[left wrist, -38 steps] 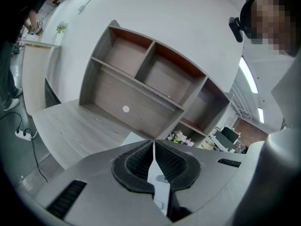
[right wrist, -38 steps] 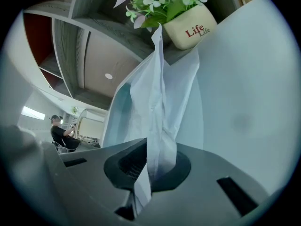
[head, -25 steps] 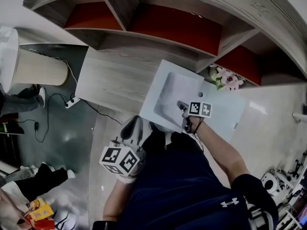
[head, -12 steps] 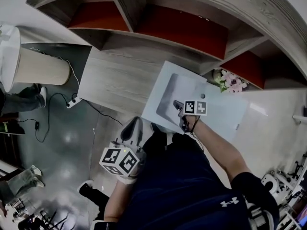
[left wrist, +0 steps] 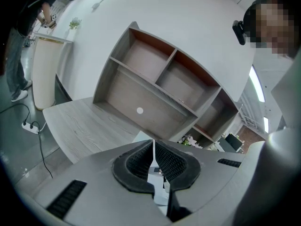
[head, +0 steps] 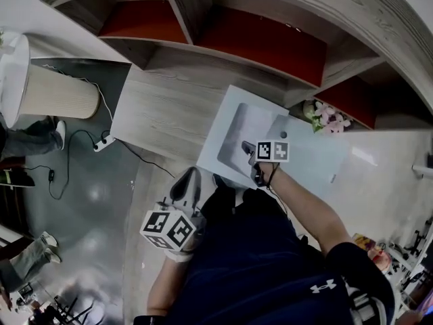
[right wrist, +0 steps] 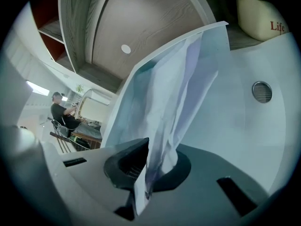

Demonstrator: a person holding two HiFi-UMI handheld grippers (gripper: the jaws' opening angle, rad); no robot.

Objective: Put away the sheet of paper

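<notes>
The sheet of paper [right wrist: 178, 93] is white and creased. My right gripper [right wrist: 146, 175] is shut on its near edge, and the sheet rises from the jaws over the white tabletop [right wrist: 244, 131]. In the head view the sheet of paper [head: 247, 131] shows as a grey panel above the white tabletop [head: 314, 164], with the right gripper [head: 252, 156] at its near edge. My left gripper [head: 183, 181] hangs low by the person's body, away from the paper. In the left gripper view the left gripper [left wrist: 154, 147] is shut with nothing held.
A round grommet [right wrist: 262, 92] sits in the white tabletop. A flower pot [head: 326, 116] stands at its far right corner. Behind are a wooden desk [head: 162, 110] and open shelves [head: 257, 39]. A pale cylinder [head: 57, 92] and a power strip [head: 101, 143] stand at the left.
My right gripper has shifted a little to the left with the paper, and the sheet now stands more tilted up off the white tabletop. The left gripper has stayed put.
</notes>
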